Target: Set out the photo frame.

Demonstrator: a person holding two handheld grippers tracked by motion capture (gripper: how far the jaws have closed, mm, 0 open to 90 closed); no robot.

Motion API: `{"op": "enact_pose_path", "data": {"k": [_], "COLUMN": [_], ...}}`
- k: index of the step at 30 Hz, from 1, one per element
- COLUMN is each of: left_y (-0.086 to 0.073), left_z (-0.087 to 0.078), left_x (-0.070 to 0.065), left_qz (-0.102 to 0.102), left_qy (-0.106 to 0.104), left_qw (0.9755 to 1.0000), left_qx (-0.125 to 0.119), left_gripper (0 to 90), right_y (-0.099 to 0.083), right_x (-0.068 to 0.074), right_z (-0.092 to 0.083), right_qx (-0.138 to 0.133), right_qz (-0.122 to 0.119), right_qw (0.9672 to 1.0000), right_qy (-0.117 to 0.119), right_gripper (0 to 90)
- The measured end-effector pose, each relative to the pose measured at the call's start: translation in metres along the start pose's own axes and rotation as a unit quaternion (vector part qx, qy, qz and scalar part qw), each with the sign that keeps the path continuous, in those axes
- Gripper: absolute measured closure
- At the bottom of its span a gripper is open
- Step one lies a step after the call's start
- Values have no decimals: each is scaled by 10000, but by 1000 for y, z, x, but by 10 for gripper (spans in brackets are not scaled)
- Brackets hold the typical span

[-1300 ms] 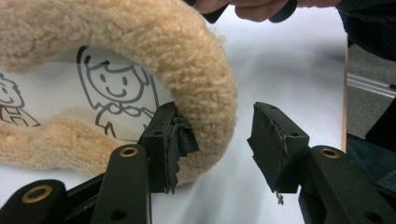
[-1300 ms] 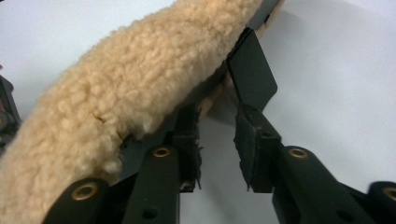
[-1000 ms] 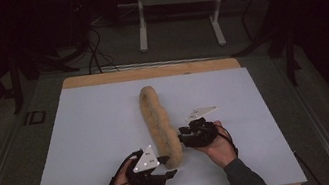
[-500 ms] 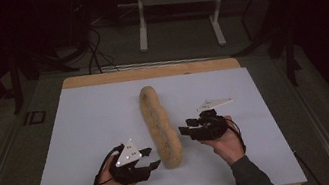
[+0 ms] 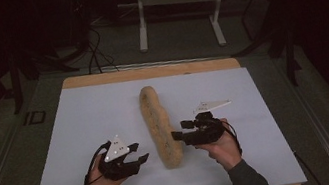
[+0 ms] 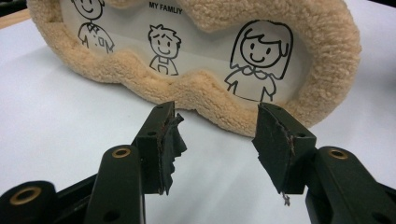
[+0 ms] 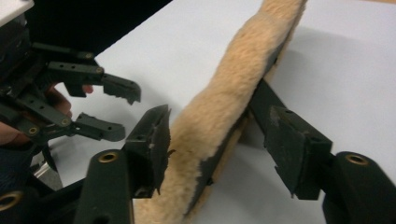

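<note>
A tan plush picture frame [image 5: 158, 124] stands on its long edge on the white mat [image 5: 81, 121]. In the left gripper view its front [image 6: 261, 28] carries cartoon figures under the words MY FAMILY. My left gripper [image 5: 141, 152] is open to the left of the frame's near end and clear of it, its jaws [image 6: 217, 112] pointing at the front. My right gripper [image 5: 180, 131] straddles the near end from the right. Its jaws [image 7: 217, 114] have just been opening, and the frame's furry edge [image 7: 219, 116] stands between them with a gap on the back side.
The mat lies on a wooden table [image 5: 149, 72] with room on both sides of the frame. The left gripper [image 7: 112, 109] shows beyond the frame in the right gripper view. On the dark floor behind are a metal stand [image 5: 177, 14] and cables [image 5: 92, 54].
My left hand has drawn back to the left, away from the frame's near end. The right gripper's jaws have opened around the frame, which still stands where it was.
</note>
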State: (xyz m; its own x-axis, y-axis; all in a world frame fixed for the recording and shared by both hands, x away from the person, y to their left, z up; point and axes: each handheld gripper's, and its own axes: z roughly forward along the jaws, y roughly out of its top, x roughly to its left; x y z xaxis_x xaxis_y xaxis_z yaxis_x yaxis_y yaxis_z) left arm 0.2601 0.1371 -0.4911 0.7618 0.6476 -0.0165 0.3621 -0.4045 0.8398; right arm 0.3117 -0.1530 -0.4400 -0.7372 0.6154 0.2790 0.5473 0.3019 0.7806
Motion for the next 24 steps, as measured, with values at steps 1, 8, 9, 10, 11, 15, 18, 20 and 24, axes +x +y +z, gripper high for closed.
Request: {"op": "enact_pose_path", "data": {"k": [1, 8, 9, 10, 11, 15, 18, 20, 24], "left_y": [0, -1, -1, -1, -1, -1, -1, -1, -2], "left_z": [0, 1, 1, 1, 1, 1, 1, 1, -1], "left_x": [0, 1, 1, 1, 1, 0, 0, 1, 2], "left_qz": [6, -13, -11, -7, -5, 22, 27, 20, -20], "left_qy": [-1, 17, 19, 22, 26, 30, 38, 48, 63], "left_qw": [10000, 10000, 10000, 10000, 10000, 10000, 10000, 10000, 10000], "left_qx": [10, 21, 21, 24, 27, 40, 44, 34, 0], "left_gripper": [485, 484, 484, 484, 484, 485, 485, 485, 484], "right_y": [0, -9, -11, -12, -14, -22, -29, -33, -41], "right_x": [2, 10, 12, 13, 14, 21, 25, 26, 27], "right_z": [1, 16, 19, 21, 23, 32, 38, 41, 45], "right_qx": [8, 244, 274, 293, 317, 453, 486, 503, 445], "right_qz": [-6, -50, -55, -74, -93, -182, -225, -247, -211], "right_qw": [10000, 9997, 9996, 9995, 9994, 9987, 9983, 9980, 9982], "right_qy": [1, -66, -64, -63, -50, -156, -248, -303, -331], "right_gripper": [375, 322, 315, 308, 305, 305, 327, 348, 417]}}
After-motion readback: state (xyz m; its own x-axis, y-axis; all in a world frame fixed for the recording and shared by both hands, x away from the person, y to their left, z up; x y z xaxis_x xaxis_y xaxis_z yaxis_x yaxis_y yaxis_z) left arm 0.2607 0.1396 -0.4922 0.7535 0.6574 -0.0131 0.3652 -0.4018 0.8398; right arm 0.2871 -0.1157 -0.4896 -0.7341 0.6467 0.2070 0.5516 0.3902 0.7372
